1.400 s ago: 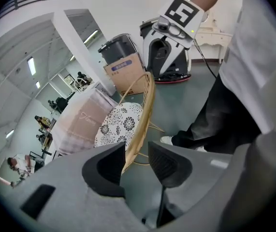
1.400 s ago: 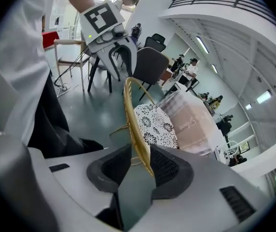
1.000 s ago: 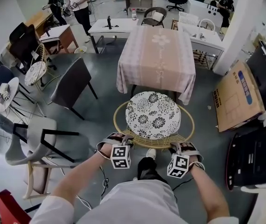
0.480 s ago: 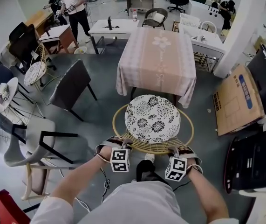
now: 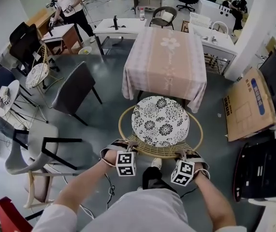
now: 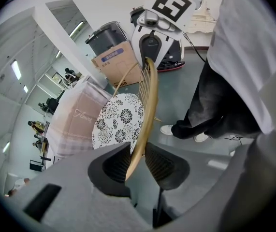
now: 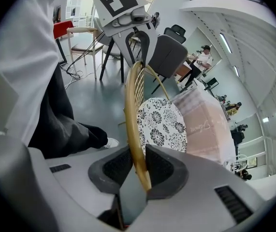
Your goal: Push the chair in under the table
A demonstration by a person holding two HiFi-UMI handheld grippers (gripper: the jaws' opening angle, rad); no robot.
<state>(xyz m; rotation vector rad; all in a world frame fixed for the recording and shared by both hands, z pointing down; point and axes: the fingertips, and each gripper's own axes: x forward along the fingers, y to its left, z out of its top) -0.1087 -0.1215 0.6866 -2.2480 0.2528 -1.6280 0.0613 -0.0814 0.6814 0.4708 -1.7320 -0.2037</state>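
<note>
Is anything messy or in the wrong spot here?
Nothing looks spilled or broken. The round rattan chair with the flowered cushion stands out from the pink-clothed table, and a flat brown cardboard box sits on the floor.

shirt point(image 5: 142, 209): white, short sleeves | trousers point(image 5: 153, 175): dark | shoe point(image 5: 156, 163): white | left gripper point(image 5: 130, 147), right gripper point(image 5: 181, 154): grey, black-white marker cubes point(image 5: 125, 163)

Left gripper point(image 5: 130, 147), right gripper point(image 5: 181, 154) (just closing) grip rim point(image 5: 158, 152).

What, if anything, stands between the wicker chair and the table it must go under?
Nothing visible. The chair stands right at the near end of the table, with no object between them. The tablecloth hangs low there, so the space underneath is mostly hidden.
</note>
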